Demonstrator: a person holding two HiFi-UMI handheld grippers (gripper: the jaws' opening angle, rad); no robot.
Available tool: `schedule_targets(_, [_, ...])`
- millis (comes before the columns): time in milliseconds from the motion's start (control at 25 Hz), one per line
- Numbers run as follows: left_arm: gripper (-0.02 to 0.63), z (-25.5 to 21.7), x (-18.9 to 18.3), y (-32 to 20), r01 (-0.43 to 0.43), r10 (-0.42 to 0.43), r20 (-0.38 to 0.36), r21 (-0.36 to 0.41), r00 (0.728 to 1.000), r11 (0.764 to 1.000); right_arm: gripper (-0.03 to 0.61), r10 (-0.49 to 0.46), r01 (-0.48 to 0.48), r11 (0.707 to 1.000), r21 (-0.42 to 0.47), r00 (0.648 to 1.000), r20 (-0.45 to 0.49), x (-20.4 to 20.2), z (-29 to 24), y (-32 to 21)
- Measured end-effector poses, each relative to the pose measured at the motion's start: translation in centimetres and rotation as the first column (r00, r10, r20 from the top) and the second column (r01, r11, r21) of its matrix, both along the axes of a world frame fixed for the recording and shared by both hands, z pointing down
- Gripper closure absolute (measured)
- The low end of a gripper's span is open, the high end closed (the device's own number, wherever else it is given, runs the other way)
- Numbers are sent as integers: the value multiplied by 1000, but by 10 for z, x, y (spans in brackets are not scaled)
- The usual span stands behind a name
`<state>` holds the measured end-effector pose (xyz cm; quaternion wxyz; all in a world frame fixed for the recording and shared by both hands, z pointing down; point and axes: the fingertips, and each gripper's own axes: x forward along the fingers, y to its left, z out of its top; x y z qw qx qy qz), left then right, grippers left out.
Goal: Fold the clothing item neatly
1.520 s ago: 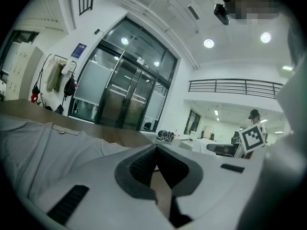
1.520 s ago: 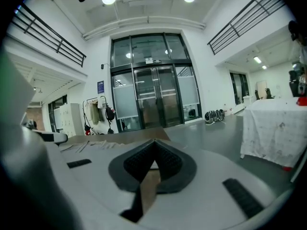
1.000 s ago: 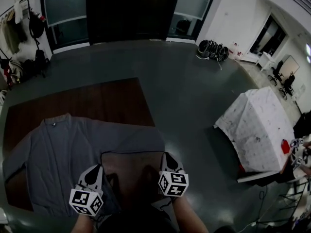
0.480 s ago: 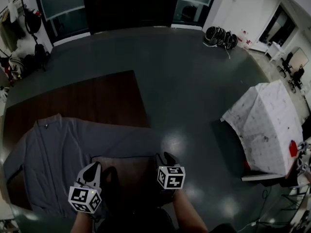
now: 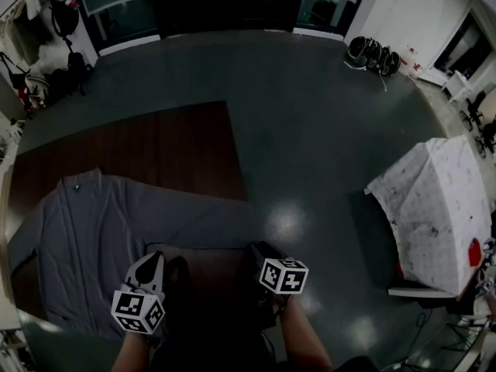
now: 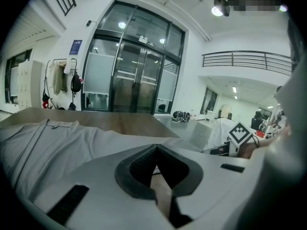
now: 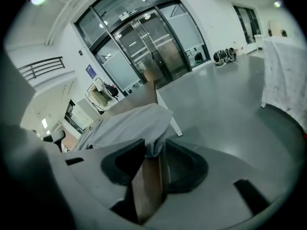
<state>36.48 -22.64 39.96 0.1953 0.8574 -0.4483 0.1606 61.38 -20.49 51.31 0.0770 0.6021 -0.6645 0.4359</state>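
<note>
A grey long-sleeved garment (image 5: 101,239) lies spread on the dark brown table (image 5: 155,146), collar towards the far left. My left gripper (image 5: 153,259) is at its near edge, jaws shut; in the left gripper view the tips (image 6: 156,147) meet right where the cloth (image 6: 48,143) begins. My right gripper (image 5: 260,248) is at the garment's right near corner. In the right gripper view a bunched fold of the garment (image 7: 134,123) hangs between the jaws of the right gripper (image 7: 151,150). They have just been opening and stand apart, not pressing on it.
The table ends just right of my right gripper, with grey floor (image 5: 310,146) beyond. A white-covered block (image 5: 442,208) stands on the floor at the right. Shoes (image 5: 372,53) lie near the glass doors, and bags hang on a rack (image 5: 46,22) at the far left.
Both grippers have come down towards the table with the garment's near edge. The right gripper has rolled, and the cloth between the two now lies lower and flatter.
</note>
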Motion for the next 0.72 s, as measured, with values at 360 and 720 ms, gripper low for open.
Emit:
schedule_targets(360, [606, -7, -2, 13, 29, -29, 11, 10, 1000, 1000, 560, -94, 105, 994, 41, 973, -209, 2, -22, -3])
schedule_targets(720, [606, -27, -66, 17, 107, -106, -28, 52, 994, 993, 561, -145, 232, 964, 131, 868, -475, -46, -78, -23])
